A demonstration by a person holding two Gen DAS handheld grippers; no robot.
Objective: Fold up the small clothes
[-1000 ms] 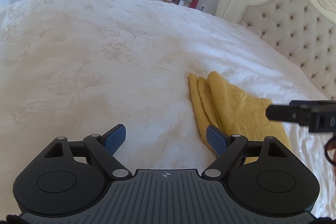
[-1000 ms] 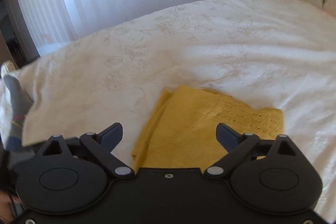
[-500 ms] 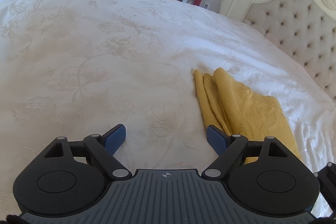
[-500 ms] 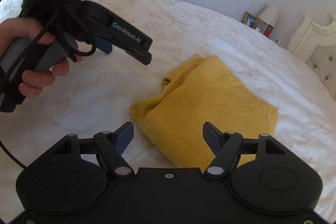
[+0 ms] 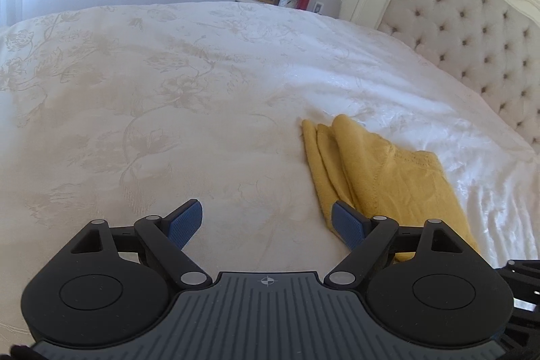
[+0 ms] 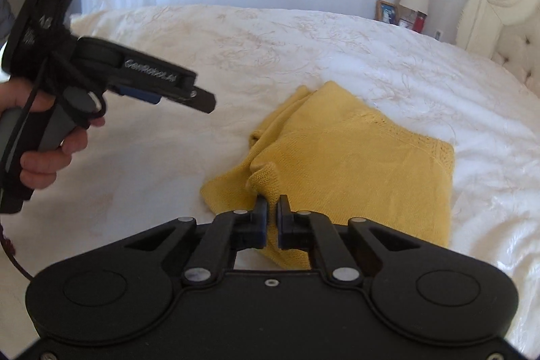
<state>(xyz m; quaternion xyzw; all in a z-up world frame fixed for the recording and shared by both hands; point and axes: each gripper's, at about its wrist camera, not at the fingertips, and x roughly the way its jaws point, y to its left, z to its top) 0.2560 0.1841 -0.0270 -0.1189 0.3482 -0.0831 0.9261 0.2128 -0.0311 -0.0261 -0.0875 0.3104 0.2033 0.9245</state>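
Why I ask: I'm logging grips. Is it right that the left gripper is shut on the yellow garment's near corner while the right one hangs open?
Swapped. The right wrist view shows the right gripper shut on the yellow garment at its near corner; the left gripper hangs open above the bed.

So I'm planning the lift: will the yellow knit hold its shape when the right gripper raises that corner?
Probably not. The yellow knit already sags in soft folds, so it should drape. The right gripper pinches only one corner; layers may slide apart.
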